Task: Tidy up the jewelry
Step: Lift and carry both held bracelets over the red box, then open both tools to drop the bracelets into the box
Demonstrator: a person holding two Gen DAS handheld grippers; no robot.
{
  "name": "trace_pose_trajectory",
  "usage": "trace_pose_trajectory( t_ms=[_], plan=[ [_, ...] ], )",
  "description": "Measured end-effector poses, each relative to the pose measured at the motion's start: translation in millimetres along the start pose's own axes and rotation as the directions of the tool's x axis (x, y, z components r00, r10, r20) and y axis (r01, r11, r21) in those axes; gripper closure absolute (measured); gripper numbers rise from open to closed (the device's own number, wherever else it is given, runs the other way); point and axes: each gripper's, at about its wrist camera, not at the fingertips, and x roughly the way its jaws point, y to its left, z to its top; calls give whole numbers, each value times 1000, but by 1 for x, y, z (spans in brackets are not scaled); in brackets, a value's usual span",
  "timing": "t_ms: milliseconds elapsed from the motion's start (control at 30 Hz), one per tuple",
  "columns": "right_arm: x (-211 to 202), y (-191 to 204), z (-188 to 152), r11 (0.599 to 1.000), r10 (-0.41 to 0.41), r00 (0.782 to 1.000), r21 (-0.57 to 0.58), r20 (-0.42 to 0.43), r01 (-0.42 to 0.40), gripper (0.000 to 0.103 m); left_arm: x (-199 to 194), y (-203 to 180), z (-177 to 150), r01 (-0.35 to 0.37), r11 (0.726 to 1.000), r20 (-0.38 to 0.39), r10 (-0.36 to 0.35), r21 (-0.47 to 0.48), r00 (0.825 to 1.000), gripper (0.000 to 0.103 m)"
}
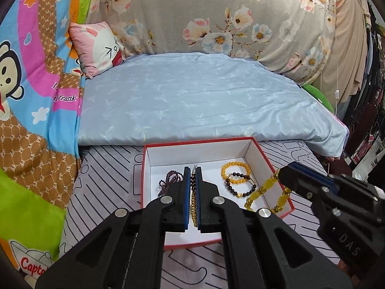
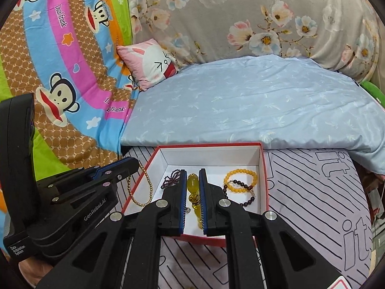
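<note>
A red box with a white inside [image 1: 199, 153] [image 2: 211, 155] lies on the bed. In it lie a purple bead strand [image 1: 168, 180] [image 2: 171, 179], an orange bead bracelet [image 1: 235, 172] [image 2: 240, 180] and a dark red bead bracelet [image 1: 240, 185] [image 2: 240, 195]. My left gripper [image 1: 192, 171] is shut on a gold bead chain [image 1: 193, 204], which hangs over the box's left wall in the right wrist view [image 2: 142, 190]. My right gripper [image 2: 192, 172] is shut on a yellow amber chain [image 2: 193, 195], which droops over the box's right side in the left wrist view [image 1: 264, 190].
The box sits on a grey striped sheet [image 1: 108, 168] [image 2: 312, 180]. Behind it lies a folded light blue quilt [image 1: 204, 96]. A pink pillow [image 1: 98, 45] and a floral duvet [image 1: 216, 12] are further back. A cartoon blanket [image 1: 31, 96] is at the left.
</note>
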Motion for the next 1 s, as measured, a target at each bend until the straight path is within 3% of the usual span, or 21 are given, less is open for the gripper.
trace_pose_trajectory(
  t_ms=[433,1000],
  plan=[
    [46,-20,-7,999,-22,997,32,-77,25,94,51,1,-4,-37,999,-71,38,11,997,100],
    [76,-30,-18,998,-44,991,38,-125,49,94,84,2,-7,-59,998,-113,60,11,992,100]
  ],
)
